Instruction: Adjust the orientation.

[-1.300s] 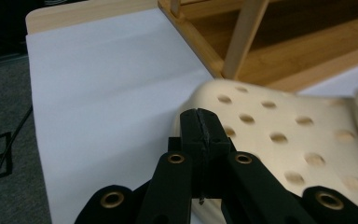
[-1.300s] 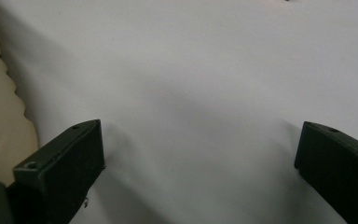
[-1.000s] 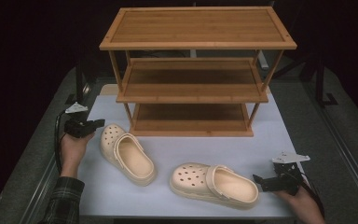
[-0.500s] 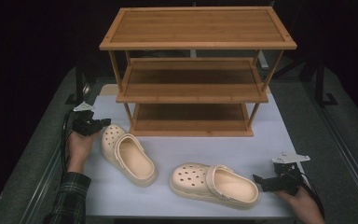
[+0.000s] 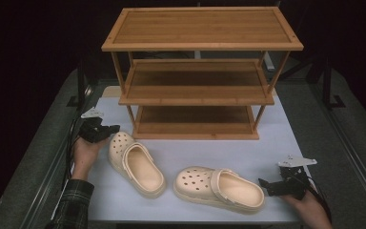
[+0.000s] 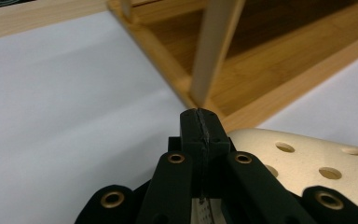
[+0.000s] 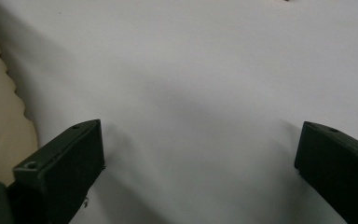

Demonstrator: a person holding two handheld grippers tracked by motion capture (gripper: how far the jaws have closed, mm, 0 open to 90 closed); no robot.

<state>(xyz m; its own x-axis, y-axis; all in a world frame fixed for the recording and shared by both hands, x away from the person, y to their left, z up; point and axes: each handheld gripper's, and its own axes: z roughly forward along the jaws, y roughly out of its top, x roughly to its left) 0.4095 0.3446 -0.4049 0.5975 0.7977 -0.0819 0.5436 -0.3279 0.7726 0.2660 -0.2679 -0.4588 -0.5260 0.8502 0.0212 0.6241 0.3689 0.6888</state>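
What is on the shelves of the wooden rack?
Nothing that can be seen: the top shelf of the wooden rack is bare. The backs of the middle and bottom shelves are dark and partly covered. Both shoes lie on the table in front.

Light is falling from above onto the white worktop (image 5: 276, 143), while the room around it is sinking into near black. The wooden rack (image 5: 198, 71) is shading its own lower shelves and casting a soft shadow at its foot. The high view is looking soft and a little grainy. In the left gripper view the near black jaws are sitting sharp while the rack (image 6: 261, 60) behind is blurring. In the right gripper view the jaws are throwing faint, diffuse shadows across the evenly lit sheet (image 7: 191, 70).
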